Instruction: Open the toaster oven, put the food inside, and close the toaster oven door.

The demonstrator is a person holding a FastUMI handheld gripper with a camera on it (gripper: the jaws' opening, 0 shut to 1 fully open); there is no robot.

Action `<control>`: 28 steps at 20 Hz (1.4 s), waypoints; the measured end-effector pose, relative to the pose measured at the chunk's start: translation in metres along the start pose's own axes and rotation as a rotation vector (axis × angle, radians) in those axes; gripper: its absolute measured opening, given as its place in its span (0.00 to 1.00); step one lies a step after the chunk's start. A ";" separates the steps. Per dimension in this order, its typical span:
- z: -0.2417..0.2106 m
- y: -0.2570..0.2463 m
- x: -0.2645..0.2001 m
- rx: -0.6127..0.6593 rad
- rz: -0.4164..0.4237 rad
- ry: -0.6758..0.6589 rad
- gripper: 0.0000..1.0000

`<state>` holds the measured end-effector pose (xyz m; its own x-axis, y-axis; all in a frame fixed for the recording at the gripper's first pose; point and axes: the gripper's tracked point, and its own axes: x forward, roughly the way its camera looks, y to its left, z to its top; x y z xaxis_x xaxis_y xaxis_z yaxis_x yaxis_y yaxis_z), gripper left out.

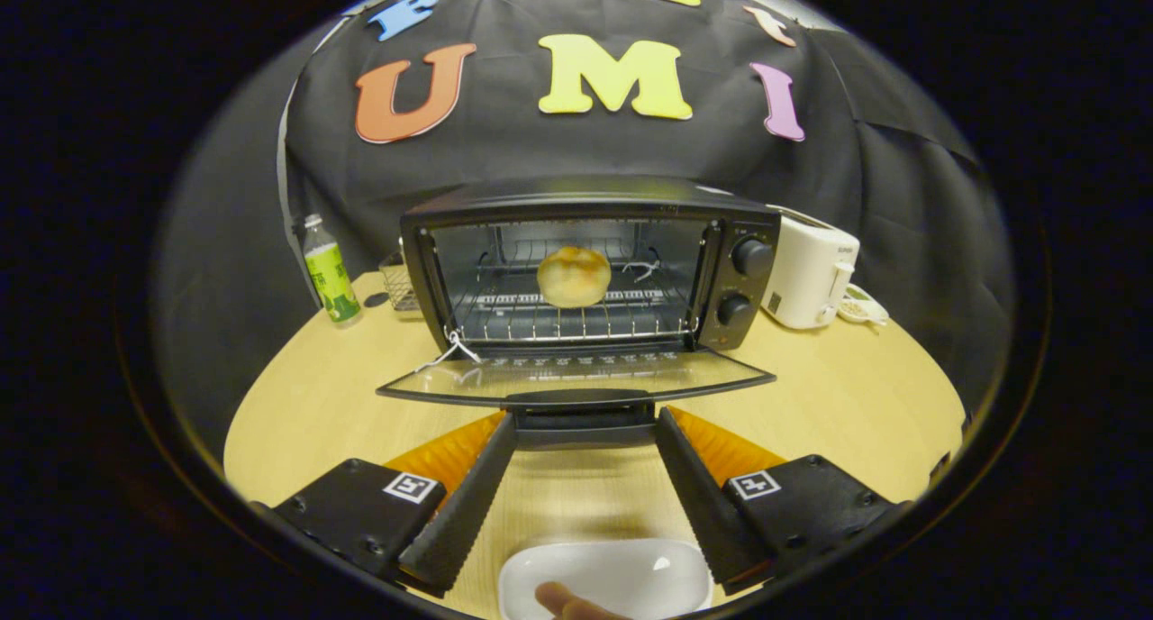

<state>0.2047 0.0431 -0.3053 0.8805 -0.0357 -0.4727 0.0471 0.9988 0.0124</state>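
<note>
Pale wood tabletop point(838, 395) runs under everything, with the black cloth wall behind it. From my gripper view, the toaster oven point(590, 268) stands straight ahead of my gripper point(584, 435), square to me, its long side running across my line of sight. Its door point(576, 378) is folded down flat toward me, and the door handle point(581, 404) sits at the near edge, touching or just ahead of my fingertips point(501, 428). My fingers are spread wide and hold nothing; the handle's bar lies crosswise in the gap between the two tips, so I cannot say whether either pad presses on it.

Inside, the bun point(574, 276) rests on the wire rack point(576, 318), about mid-chamber and well beyond the fingers, dead ahead on my centre line. So, as I judge it, the food step is done and only the closing remains. That move turns on the handle: it lies level, across my fingers, and the door hinges at the oven's bottom edge, so I would need to get under or onto that bar and swing it up and away from me.

Below my fingers, close to me, sits a white dish point(605, 577) with a fingertip point(563, 600) at its near rim. A green bottle point(330, 273) stands left of the oven, a white appliance point(811, 273) right of it.
</note>
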 end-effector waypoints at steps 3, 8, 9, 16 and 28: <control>0.025 0.001 -0.002 0.023 -0.005 -0.081 1.00; 0.072 0.007 0.007 0.013 0.004 -0.200 1.00; 0.074 0.007 0.006 0.001 0.006 -0.212 1.00; 0.101 0.009 -0.033 -0.032 0.016 -0.312 1.00; 0.170 0.000 -0.205 0.005 0.045 -0.513 1.00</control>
<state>0.1040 0.0446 -0.0589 0.9998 -0.0053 0.0211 0.0047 0.9996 0.0274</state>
